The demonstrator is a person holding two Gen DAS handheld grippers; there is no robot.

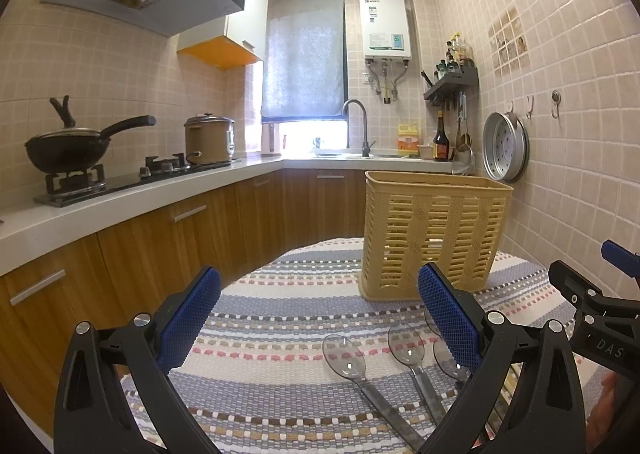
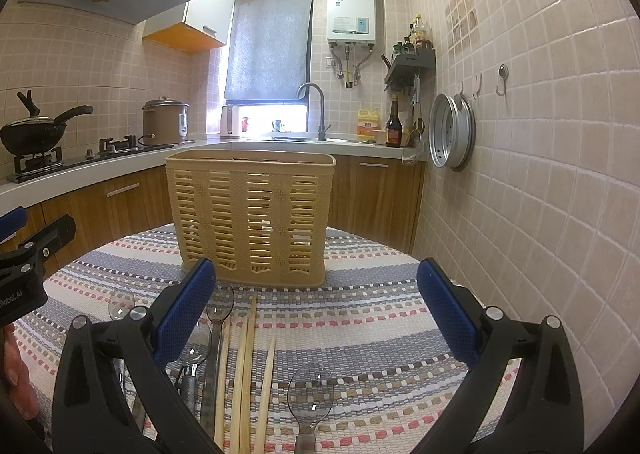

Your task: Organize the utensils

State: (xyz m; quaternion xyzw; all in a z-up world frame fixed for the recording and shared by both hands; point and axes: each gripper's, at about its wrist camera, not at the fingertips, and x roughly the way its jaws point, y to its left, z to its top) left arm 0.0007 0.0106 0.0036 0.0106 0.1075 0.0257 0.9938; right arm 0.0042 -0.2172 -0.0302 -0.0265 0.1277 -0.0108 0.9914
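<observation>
— Yellow plastic basket (image 2: 250,214) stands upright at the far side of the striped cloth (image 2: 360,318), and nothing looks to be in it yet. Both tools hang wide apart and empty: the left gripper (image 1: 320,318) and the right gripper (image 2: 316,314).

— Where are the utensils?

— Lying flat on the cloth, nearer than the basket. Clear spoons (image 1: 344,354) sit under the left tool; wooden chopsticks (image 2: 246,366) lie side by side under the right one, with one more spoon (image 2: 310,394) just beside them.

— How would you start?

— I'd pick one piece at a time, pinching the handle rather than the bowl, then lift it and lower it handle-first through the basket's open top. The chopsticks lie close together, so closing on one cleanly may take care.

— Anything unclear?

— Handles run off the bottom edge, some spoons hide behind the blue pads (image 2: 184,314), and whether the basket has compartments I cannot tell.
</observation>
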